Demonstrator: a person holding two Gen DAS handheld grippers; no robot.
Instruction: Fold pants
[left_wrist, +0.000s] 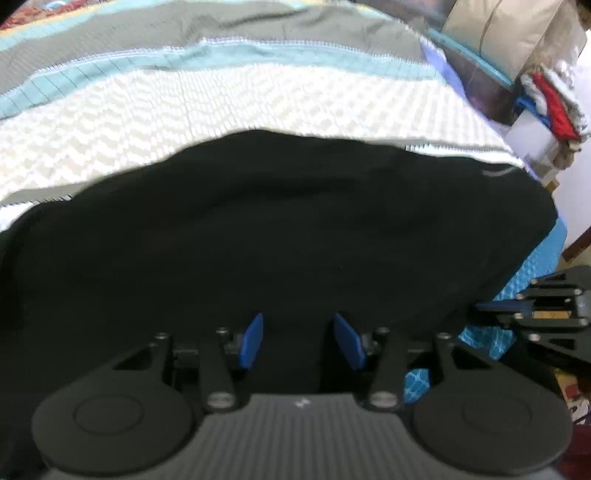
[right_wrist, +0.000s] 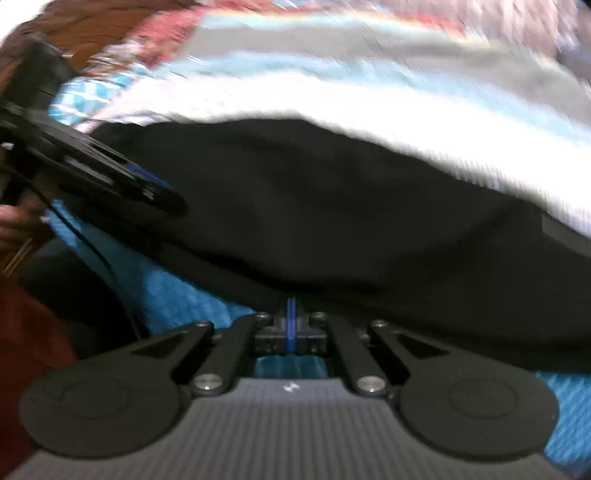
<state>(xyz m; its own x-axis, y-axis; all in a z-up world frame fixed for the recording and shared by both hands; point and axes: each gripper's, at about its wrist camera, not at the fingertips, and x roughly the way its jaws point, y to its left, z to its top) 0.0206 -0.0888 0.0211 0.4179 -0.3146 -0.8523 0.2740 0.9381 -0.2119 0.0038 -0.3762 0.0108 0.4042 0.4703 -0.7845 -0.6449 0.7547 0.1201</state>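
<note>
Black pants (left_wrist: 280, 221) lie spread on a striped bedspread (left_wrist: 221, 99). My left gripper (left_wrist: 300, 338) hovers over the near part of the pants, its blue pads (left_wrist: 253, 341) apart and empty. My right gripper (right_wrist: 291, 317) has its blue pads pressed together at the near edge of the pants (right_wrist: 332, 206); whether cloth is pinched between them is unclear. The right gripper also shows at the right edge of the left wrist view (left_wrist: 480, 308), beside the edge of the pants. The left gripper shows at the left of the right wrist view (right_wrist: 162, 192). The right wrist view is blurred.
The bedspread has white, teal and grey bands; a blue patterned sheet (left_wrist: 532, 273) shows at the bed's near edge. A pile of bags and cloth (left_wrist: 546, 96) stands at the far right beyond the bed. A hand (right_wrist: 14, 221) holds the left gripper.
</note>
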